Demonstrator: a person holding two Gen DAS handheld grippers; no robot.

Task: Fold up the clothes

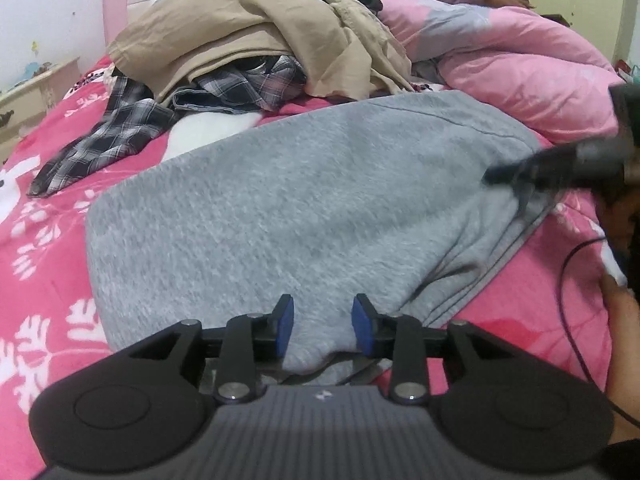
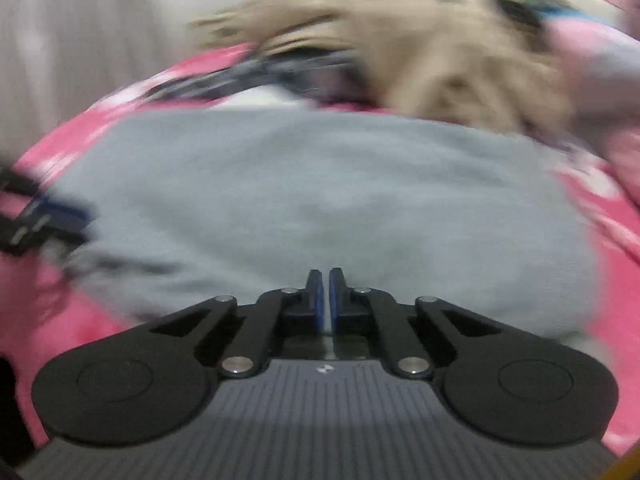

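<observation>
A grey fleece garment lies folded over on the pink bed cover; it also shows, blurred, in the right wrist view. My left gripper is open with its blue pads either side of the garment's near edge, which bulges between them. My right gripper is shut, with a thin strip of grey cloth showing between its pads; in the left wrist view it appears blurred at the garment's right edge. The left gripper shows blurred at the left of the right wrist view.
A pile of unfolded clothes sits at the back: a tan garment and a plaid shirt. A pink quilt is bunched at the right. The bed cover is pink with white flowers. A black cable runs at the right.
</observation>
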